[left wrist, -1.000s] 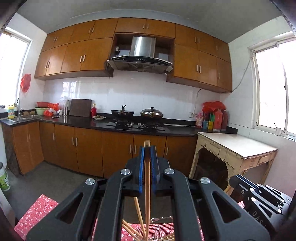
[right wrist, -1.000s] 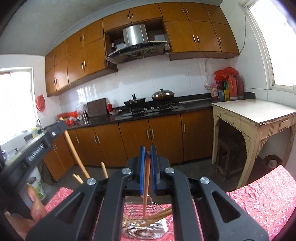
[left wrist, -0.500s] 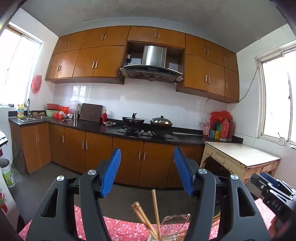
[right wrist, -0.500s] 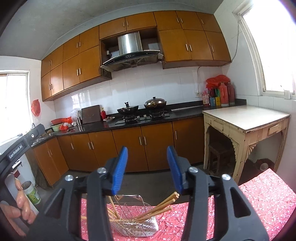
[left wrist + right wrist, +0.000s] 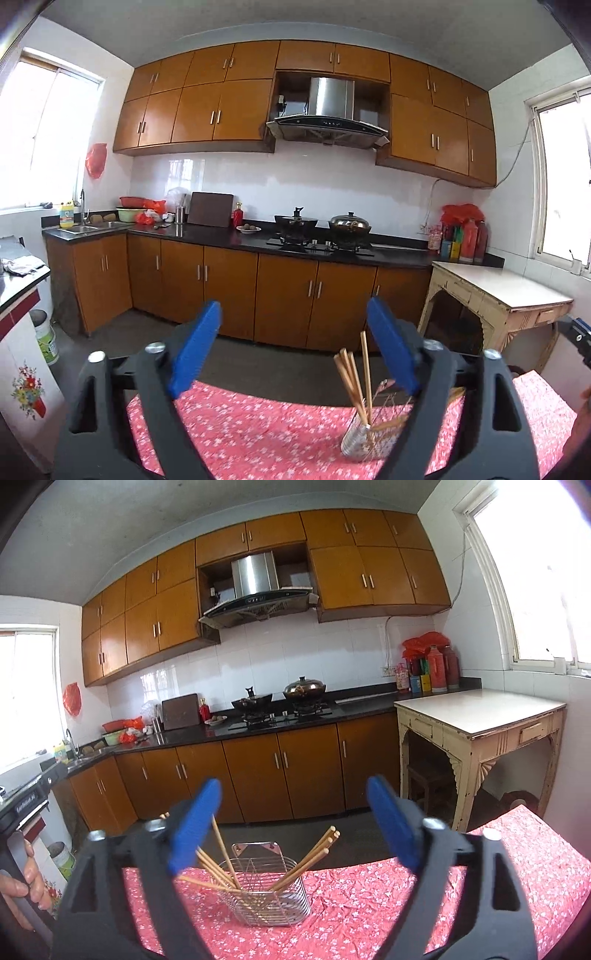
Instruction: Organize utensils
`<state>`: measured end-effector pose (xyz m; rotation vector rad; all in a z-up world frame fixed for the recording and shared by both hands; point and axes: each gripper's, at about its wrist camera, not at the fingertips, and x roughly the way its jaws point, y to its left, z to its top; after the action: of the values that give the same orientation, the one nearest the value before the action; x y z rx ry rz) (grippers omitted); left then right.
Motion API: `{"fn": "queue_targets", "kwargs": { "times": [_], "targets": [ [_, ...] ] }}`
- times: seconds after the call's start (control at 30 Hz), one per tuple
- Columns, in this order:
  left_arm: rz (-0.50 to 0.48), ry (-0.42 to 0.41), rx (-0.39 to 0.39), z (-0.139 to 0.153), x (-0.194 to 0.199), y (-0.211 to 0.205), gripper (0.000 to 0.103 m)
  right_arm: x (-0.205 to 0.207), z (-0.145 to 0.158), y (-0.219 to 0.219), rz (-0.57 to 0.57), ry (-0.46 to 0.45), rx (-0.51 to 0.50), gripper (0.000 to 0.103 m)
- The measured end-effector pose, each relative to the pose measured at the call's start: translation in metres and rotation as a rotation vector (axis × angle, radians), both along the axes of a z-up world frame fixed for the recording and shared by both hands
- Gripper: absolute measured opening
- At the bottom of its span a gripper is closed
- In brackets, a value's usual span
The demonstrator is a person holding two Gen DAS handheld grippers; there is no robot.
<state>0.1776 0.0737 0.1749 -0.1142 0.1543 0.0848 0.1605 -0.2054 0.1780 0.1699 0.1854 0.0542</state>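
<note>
Chopsticks (image 5: pixel 221 862) stand loosely in a wire basket (image 5: pixel 264 893) on the red floral tablecloth (image 5: pixel 406 897). Left gripper (image 5: pixel 293 354) and right gripper (image 5: pixel 293 834) hang above it, both spread wide and empty. Placement looks finished; next likely calls for fetching another utensil.

Wire basket (image 5: pixel 264 897) on red floral tablecloth (image 5: pixel 369 904)

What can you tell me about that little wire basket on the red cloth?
The wire basket looks like shiny metal, with thin curved wires and a flat back plate with two small holes. It stands upright on the red flowered tablecloth. Wooden chopsticks lean out of it left and right. Neither gripper touches it.
</note>
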Motion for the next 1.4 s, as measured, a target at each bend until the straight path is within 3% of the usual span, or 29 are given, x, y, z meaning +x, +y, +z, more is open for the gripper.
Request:
{"fn": "queue_targets", "kwargs": {
  "times": [0.03, 0.1, 0.27, 0.47, 0.57, 0.7, 1.07, 1.27, 1.4],
  "targets": [
    [-0.002, -0.002, 0.005, -0.003, -0.006, 0.001, 0.096, -0.007, -0.003, 0.001, -0.001, -0.008, 0.0, 0.099],
    [-0.007, -0.003, 0.024, -0.014, -0.019, 0.001, 0.101, -0.023, -0.012, 0.003, -0.02, -0.016, -0.007, 0.099],
    [-0.024, 0.026, 0.057, -0.05, -0.043, -0.003, 0.101, -0.053, -0.044, 0.013, -0.036, -0.006, -0.053, 0.099],
    [-0.072, 0.068, 0.004, -0.087, -0.065, -0.004, 0.101, -0.082, -0.079, 0.032, -0.044, 0.014, -0.11, 0.099],
    [-0.092, 0.052, -0.01, -0.101, -0.08, -0.003, 0.101, -0.096, -0.098, 0.041, -0.041, 0.037, -0.117, 0.099],
    [-0.072, 0.045, 0.03, -0.115, -0.098, -0.012, 0.101, -0.107, -0.117, 0.052, -0.019, 0.049, -0.156, 0.099],
    [-0.045, 0.041, 0.064, -0.14, -0.116, -0.02, 0.101, -0.129, -0.138, 0.062, -0.013, 0.019, -0.167, 0.099],
    [-0.085, 0.049, 0.016, -0.146, -0.121, -0.018, 0.101, -0.131, -0.14, 0.055, -0.02, 0.027, -0.133, 0.099],
    [-0.091, 0.043, 0.029, -0.147, -0.127, -0.024, 0.101, -0.136, -0.144, 0.056, -0.026, 0.028, -0.148, 0.099]
  ]
}}
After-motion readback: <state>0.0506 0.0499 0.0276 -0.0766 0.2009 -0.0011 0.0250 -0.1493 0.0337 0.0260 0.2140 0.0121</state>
